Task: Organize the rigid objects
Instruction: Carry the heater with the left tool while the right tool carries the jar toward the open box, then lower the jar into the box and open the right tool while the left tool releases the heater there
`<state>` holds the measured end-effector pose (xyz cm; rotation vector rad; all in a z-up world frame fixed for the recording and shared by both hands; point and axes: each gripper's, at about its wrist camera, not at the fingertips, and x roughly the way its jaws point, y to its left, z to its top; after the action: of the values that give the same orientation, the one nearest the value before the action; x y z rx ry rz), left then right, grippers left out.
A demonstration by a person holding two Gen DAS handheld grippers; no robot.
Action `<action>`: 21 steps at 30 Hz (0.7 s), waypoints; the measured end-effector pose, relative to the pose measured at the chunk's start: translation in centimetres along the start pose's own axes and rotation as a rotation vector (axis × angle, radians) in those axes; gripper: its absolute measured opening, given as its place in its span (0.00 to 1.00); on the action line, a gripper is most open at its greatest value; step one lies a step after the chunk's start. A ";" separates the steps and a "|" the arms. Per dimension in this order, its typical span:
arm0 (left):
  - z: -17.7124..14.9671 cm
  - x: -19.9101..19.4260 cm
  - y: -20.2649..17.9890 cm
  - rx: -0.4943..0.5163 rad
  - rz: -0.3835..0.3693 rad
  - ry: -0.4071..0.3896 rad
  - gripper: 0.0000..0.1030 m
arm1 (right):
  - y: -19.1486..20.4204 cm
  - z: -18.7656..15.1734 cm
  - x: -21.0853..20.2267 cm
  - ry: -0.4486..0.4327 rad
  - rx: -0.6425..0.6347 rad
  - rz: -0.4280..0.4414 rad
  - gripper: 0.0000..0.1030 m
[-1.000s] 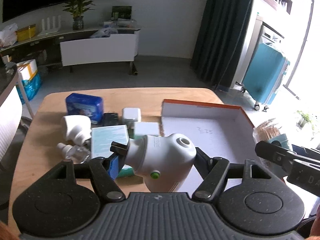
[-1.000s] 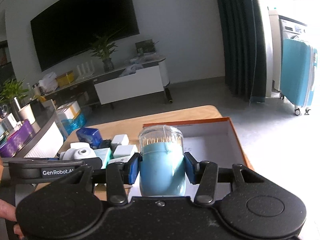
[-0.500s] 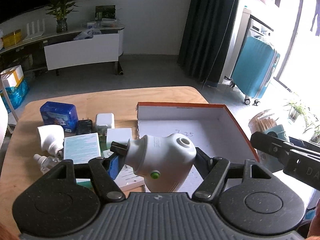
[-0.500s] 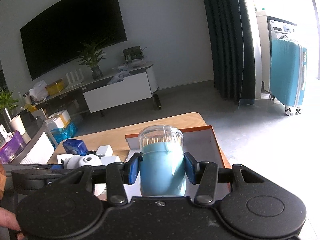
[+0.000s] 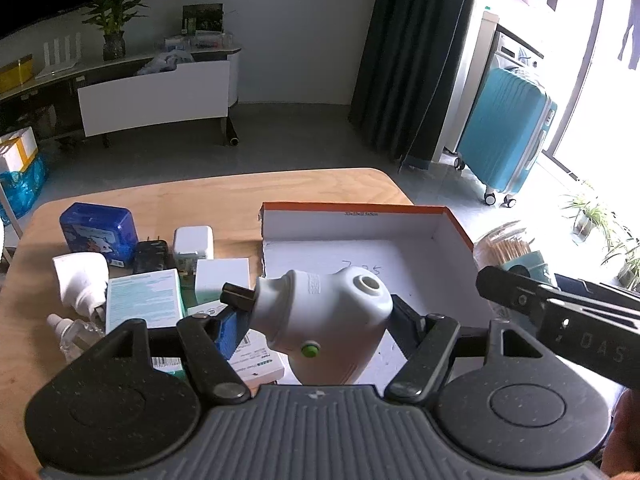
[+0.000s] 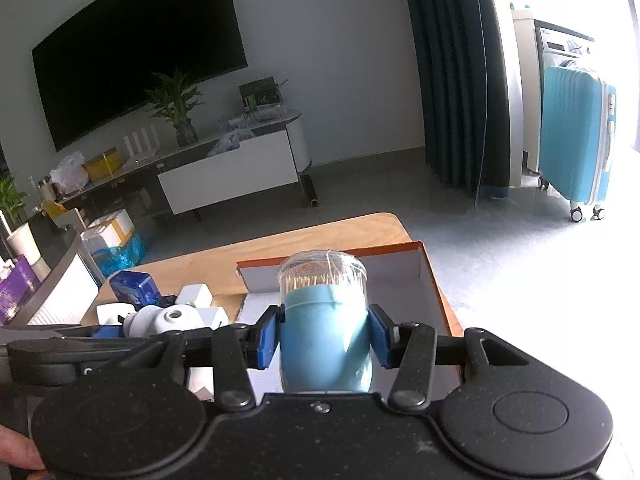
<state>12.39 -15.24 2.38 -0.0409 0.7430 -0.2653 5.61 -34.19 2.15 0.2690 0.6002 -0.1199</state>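
Note:
My left gripper (image 5: 316, 316) is shut on a white plug-in device (image 5: 324, 320) with a green button, held above the near left corner of the open orange-edged cardboard box (image 5: 456, 224). My right gripper (image 6: 324, 336) is shut on a blue toothpick jar (image 6: 324, 340) with a clear lid, held above the box's near edge (image 6: 436, 276). In the left wrist view the jar (image 5: 508, 248) and the right gripper's finger (image 5: 520, 296) show at the right. The right wrist view shows the white device (image 6: 168, 320) at the left.
On the wooden table (image 5: 200, 196) left of the box lie a blue tin (image 5: 98, 232), a black adapter (image 5: 150, 256), a white charger (image 5: 193, 242), small white and teal boxes (image 5: 142, 300), another white device (image 5: 80, 280) and a dropper bottle (image 5: 70, 330). A teal suitcase (image 5: 508, 136) stands beyond.
Both grippers have moved to the right with their loads, so the box now sits more centred under them. Neither grip has changed.

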 end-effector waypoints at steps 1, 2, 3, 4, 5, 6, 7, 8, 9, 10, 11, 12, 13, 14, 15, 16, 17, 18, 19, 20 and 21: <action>0.1 0.2 -0.1 0.001 -0.002 0.003 0.71 | -0.1 0.1 0.1 0.000 0.003 -0.003 0.55; 0.1 0.4 -0.1 0.001 -0.006 0.004 0.71 | -0.3 0.1 0.2 0.001 0.004 -0.008 0.55; 0.2 0.6 -0.2 0.001 -0.008 0.007 0.71 | -0.4 0.2 0.4 0.002 0.004 -0.013 0.55; 0.2 0.8 -0.3 0.003 -0.010 0.008 0.71 | -0.5 0.3 0.5 0.003 0.004 -0.018 0.55; 0.2 0.9 -0.4 0.005 -0.011 0.010 0.71 | -0.6 0.4 0.7 0.007 0.004 -0.022 0.55; 0.3 1.1 -0.5 0.006 -0.014 0.011 0.71 | -0.7 0.5 0.9 0.010 0.003 -0.025 0.55; 0.3 1.2 -0.6 0.008 -0.017 0.014 0.71 | -0.8 0.5 1.1 0.013 0.001 -0.030 0.55; 0.3 1.4 -0.8 0.009 -0.019 0.017 0.71 | -0.9 0.6 1.2 0.015 -0.001 -0.034 0.55; 0.3 1.5 -0.9 0.009 -0.021 0.019 0.71 | -1.0 0.6 1.3 0.015 -0.001 -0.037 0.55; 0.4 1.7 -1.0 0.010 -0.024 0.021 0.71 | -1.0 0.7 1.4 0.016 -0.001 -0.040 0.55; 0.5 1.8 -1.1 0.011 -0.025 0.022 0.71 | -1.1 0.7 1.5 0.017 0.000 -0.042 0.55; 0.5 1.9 -1.1 0.013 -0.027 0.023 0.71 | -1.3 0.7 1.7 0.019 0.000 -0.044 0.55; 0.5 2.0 -1.2 0.013 -0.028 0.024 0.71 | -1.3 0.7 1.8 0.020 0.000 -0.047 0.55; 0.6 2.1 -1.2 0.014 -0.031 0.026 0.71 | -1.4 0.7 1.9 0.022 0.000 -0.049 0.55; 0.6 2.2 -1.3 0.016 -0.033 0.028 0.71 | -1.5 0.7 2.0 0.023 -0.001 -0.050 0.55; 0.6 2.4 -1.4 0.018 -0.034 0.030 0.71 | -1.5 0.7 2.1 0.023 -0.002 -0.053 0.55; 0.6 2.5 -1.4 0.020 -0.034 0.031 0.71 | -1.4 0.8 2.2 0.024 -0.002 -0.055 0.55; 0.7 2.6 -1.5 0.020 -0.034 0.033 0.71 | -1.5 0.9 2.4 0.025 -0.001 -0.055 0.55; 0.7 2.7 -1.5 0.018 -0.034 0.034 0.71 | -1.5 0.9 2.5 0.026 -0.002 -0.056 0.55; 0.7 2.8 -1.5 0.018 -0.034 0.036 0.71 | -1.5 0.9 2.6 0.027 -0.005 -0.058 0.55; 0.7 2.8 -1.5 0.017 -0.034 0.037 0.71 | -1.5 0.9 2.6 0.028 -0.006 -0.059 0.55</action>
<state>14.57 -17.45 1.24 -0.0323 0.7774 -0.3060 7.98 -35.97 1.03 0.2475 0.6364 -0.1716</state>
